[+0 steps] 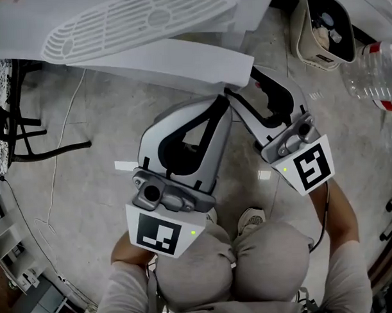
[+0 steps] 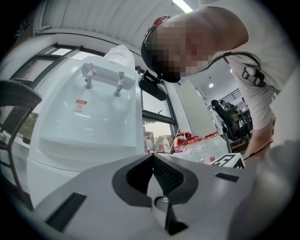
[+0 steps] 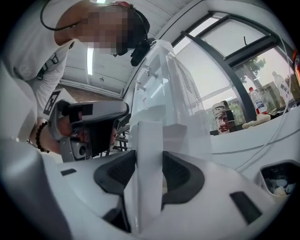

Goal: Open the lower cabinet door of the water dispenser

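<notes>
Below, a speckled grey floor (image 1: 98,117) carries the white water dispenser (image 1: 140,23), a waste bin (image 1: 303,45) and clear bottles (image 1: 373,76). The right gripper (image 1: 235,97) clamps the lower cabinet door (image 3: 149,136) at its edge. The left gripper (image 2: 152,158), jaws together and empty, is alongside.

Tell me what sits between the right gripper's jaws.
The white edge of the lower cabinet door stands between them, both pads of the right gripper against it; the right gripper view shows this.
</notes>
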`<state>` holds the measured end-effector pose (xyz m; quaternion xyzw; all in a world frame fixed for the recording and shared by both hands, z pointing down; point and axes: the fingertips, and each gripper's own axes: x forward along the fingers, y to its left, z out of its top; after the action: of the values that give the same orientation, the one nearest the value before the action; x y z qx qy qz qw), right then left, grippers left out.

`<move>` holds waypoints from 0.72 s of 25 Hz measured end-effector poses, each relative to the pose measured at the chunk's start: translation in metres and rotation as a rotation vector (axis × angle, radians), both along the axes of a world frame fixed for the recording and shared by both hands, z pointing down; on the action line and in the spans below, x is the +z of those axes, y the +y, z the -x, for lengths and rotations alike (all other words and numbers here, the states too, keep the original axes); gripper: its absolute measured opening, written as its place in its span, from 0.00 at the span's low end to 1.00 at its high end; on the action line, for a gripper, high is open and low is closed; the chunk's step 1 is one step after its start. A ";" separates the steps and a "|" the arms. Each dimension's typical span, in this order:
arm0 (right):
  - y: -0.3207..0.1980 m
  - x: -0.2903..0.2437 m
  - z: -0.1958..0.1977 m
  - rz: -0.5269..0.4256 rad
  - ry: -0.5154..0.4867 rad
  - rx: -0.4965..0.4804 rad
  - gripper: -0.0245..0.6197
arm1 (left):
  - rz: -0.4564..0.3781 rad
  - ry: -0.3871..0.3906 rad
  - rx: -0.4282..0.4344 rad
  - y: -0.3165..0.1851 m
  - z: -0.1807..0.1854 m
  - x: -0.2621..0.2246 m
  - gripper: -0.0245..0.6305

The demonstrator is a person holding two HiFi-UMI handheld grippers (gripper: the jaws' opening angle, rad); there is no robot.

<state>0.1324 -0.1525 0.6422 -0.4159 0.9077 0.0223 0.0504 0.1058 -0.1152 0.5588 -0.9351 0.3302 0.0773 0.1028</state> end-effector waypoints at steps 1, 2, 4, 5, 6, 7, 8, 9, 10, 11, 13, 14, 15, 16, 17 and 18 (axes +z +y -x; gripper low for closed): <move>0.003 0.000 0.001 0.003 0.003 -0.001 0.33 | -0.003 -0.007 -0.006 0.003 0.004 -0.001 0.04; 0.007 0.000 0.002 0.004 0.004 0.002 0.33 | -0.004 -0.015 -0.015 0.006 0.009 0.000 0.04; 0.013 0.001 0.005 0.003 0.004 0.008 0.33 | 0.001 -0.029 -0.038 0.009 0.019 0.003 0.04; 0.017 0.001 0.007 0.004 0.006 0.005 0.33 | 0.006 -0.034 -0.053 0.009 0.025 0.006 0.04; 0.022 0.002 0.009 0.005 0.007 -0.001 0.32 | 0.013 -0.036 -0.069 0.010 0.031 0.008 0.04; 0.026 0.002 0.012 0.006 0.010 -0.009 0.32 | 0.018 -0.036 -0.084 0.012 0.036 0.010 0.04; 0.030 0.002 0.014 0.006 0.012 -0.017 0.32 | 0.020 -0.036 -0.098 0.013 0.040 0.010 0.04; 0.034 0.002 0.015 0.006 0.016 -0.023 0.31 | 0.019 -0.036 -0.110 0.016 0.044 0.010 0.04; 0.038 0.002 0.017 0.005 0.018 -0.029 0.31 | 0.017 -0.038 -0.121 0.019 0.046 0.009 0.04; 0.042 0.002 0.019 0.005 0.019 -0.033 0.31 | 0.017 -0.041 -0.131 0.022 0.049 0.009 0.04; 0.050 0.002 0.025 0.007 0.015 -0.038 0.31 | 0.026 -0.049 -0.154 0.027 0.055 0.011 0.04; 0.053 0.002 0.029 0.010 0.011 -0.041 0.31 | 0.033 -0.053 -0.168 0.029 0.059 0.013 0.04; 0.057 0.002 0.033 0.013 0.007 -0.044 0.31 | 0.040 -0.057 -0.183 0.031 0.064 0.016 0.04; 0.061 0.002 0.038 0.017 0.004 -0.048 0.31 | 0.046 -0.061 -0.198 0.032 0.070 0.018 0.04; 0.065 0.002 0.043 0.022 0.002 -0.056 0.31 | 0.052 -0.062 -0.214 0.034 0.076 0.019 0.04; 0.070 0.001 0.049 0.025 0.004 -0.067 0.30 | 0.058 -0.062 -0.231 0.035 0.082 0.021 0.04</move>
<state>0.0830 -0.0823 0.6435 -0.3858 0.9215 0.0101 0.0441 0.0237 -0.0805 0.5797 -0.8954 0.4345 0.0261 0.0941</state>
